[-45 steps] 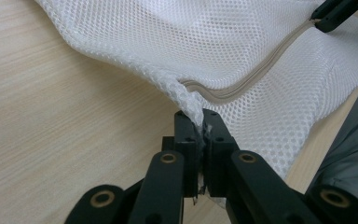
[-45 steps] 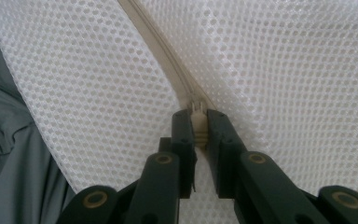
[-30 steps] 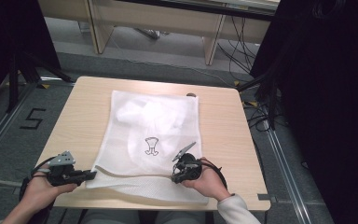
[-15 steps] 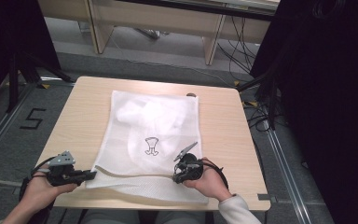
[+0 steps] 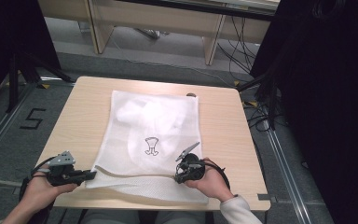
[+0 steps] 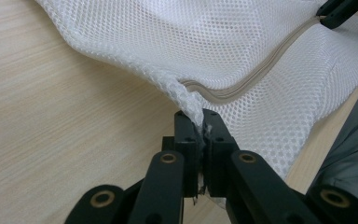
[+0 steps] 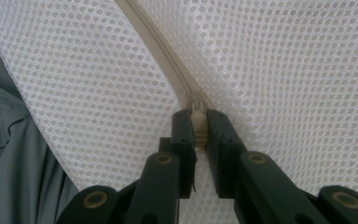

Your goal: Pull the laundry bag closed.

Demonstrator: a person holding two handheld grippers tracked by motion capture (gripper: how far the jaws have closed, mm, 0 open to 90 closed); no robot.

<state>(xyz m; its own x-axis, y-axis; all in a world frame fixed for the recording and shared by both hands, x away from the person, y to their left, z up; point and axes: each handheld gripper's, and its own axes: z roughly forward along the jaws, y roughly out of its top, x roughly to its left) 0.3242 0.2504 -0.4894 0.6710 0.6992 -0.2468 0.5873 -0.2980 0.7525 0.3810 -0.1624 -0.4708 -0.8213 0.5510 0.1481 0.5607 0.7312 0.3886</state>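
Note:
A white mesh laundry bag [image 5: 154, 121] lies flat on the wooden table [image 5: 223, 126], with white clothing and a small black drawing showing through. Its beige zipper [image 6: 256, 74] runs along the near edge. My left gripper [image 5: 91, 175] is shut on the bag's near left corner [image 6: 189, 100]. Toward the bag's near right, my right gripper [image 5: 179, 173] is shut on the beige zipper pull [image 7: 198, 123], at the end of the zipper track [image 7: 154, 44].
The table's front edge [image 5: 168, 205] is just below the bag, with a grey-clad lap [image 7: 14, 154] beneath it. A small dark object [image 5: 191, 94] sits at the bag's far right corner. Cables and desk legs stand on the floor beyond.

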